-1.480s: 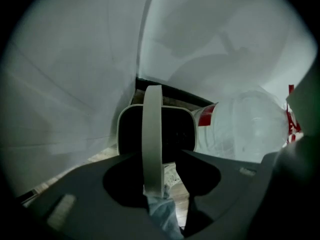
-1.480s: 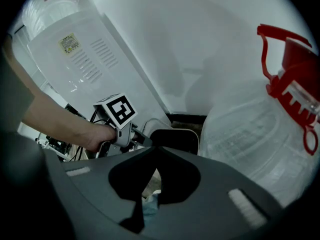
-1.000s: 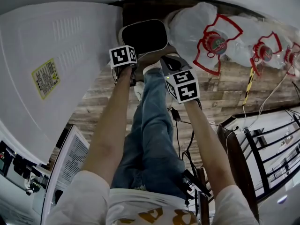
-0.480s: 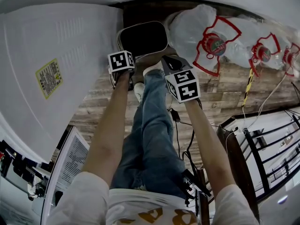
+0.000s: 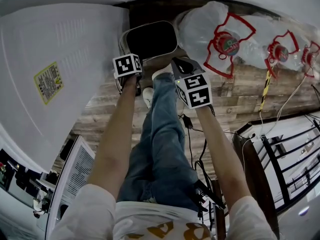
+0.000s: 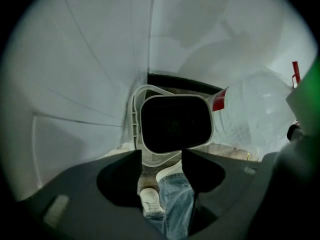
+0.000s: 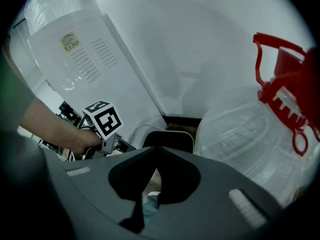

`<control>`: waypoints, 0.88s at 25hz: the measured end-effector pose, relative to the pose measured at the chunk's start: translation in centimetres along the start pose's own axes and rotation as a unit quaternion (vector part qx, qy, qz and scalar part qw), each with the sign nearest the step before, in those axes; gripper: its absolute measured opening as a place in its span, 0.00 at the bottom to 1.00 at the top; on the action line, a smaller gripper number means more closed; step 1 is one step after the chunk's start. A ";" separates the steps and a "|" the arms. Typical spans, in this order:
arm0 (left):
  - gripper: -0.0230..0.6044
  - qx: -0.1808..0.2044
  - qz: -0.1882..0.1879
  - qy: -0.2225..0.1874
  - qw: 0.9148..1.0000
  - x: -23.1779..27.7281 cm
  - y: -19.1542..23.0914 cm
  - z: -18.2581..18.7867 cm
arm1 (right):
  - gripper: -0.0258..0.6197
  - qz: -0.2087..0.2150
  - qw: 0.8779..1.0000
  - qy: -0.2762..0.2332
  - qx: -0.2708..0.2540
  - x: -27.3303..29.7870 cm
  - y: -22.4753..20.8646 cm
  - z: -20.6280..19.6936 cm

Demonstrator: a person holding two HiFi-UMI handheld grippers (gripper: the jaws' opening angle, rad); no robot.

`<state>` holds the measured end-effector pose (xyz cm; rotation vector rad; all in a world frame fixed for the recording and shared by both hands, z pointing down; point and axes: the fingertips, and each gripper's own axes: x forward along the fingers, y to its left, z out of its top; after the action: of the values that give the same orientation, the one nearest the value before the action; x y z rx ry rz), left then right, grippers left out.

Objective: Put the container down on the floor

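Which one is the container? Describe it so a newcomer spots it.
Find the wooden floor between the tall white appliance and the clear water jugs. The container is in that gap: a white bin with a rounded-rectangular, dark open mouth. Unlike the jugs, it has no red handle.

The left gripper point(image 6: 161, 156) has been drawn back slightly, leftward and nearer, off the container point(image 5: 150, 40). The container has been shifted a little to the left, closer to the white appliance point(image 5: 65, 69).
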<state>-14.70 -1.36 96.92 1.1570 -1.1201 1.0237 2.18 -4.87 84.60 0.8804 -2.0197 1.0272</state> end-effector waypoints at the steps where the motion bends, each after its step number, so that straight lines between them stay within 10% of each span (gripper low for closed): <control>1: 0.43 0.001 0.001 -0.002 1.000 -0.2 -0.1 0.1 | 0.09 -0.003 1.000 -0.004 -0.003 -0.2 -0.1 0.1; 16: 0.19 0.011 -0.097 -0.160 0.982 -11.8 -5.9 7.0 | 0.09 -0.050 0.995 -0.080 -0.034 -7.8 1.5 6.2; 22: 0.04 0.074 -0.098 -0.187 0.975 -17.5 -8.0 5.1 | 0.09 -0.063 0.992 -0.089 -0.060 -12.7 3.2 7.7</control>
<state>-10.28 -8.00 78.65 1.5955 -1.2047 0.7624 4.21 -6.78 69.67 1.0516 -2.1165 0.7720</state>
